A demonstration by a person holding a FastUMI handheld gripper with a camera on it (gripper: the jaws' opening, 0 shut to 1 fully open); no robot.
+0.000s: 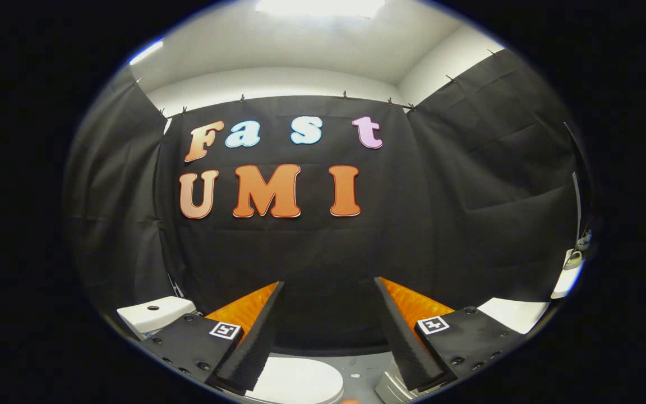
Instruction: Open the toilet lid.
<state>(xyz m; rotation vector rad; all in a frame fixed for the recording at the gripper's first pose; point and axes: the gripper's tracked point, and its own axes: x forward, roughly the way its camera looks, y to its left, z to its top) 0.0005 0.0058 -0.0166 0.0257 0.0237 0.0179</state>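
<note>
— Gripper (328, 325) is up high, pointing at the black cloth wall (323, 252), and its fingers (261, 331) stand wide apart with nothing between them

— And the toilet?

— Low down, right under the fingers. You can see the white lid (295, 381) as a rounded shape just below and between them, nearer the left finger. It lies flat, closed as far as I can tell

— Is the gripper touching it?

— No, the fingers are apart from it, held above. Their tips reach toward the cloth, not toward the lid

— What's the white box on the left?

— That's the tank (155, 314), with a round button on its top. It sits beyond the left finger, off to that side, against the cloth

— Anything else around?

— Grey floor (362, 373) shows beside the lid, between the two fingers. Something metal-looking (393, 390) pokes out below the right finger, but I can't tell what it is. A white surface (516, 314) lies past the right finger, also hard to name. Farther right there are a few small things at the end of the cloth, too small to make out. Overhead a ceiling light (320, 7) is on, and the cloth hangs from clips along the white wall
</note>
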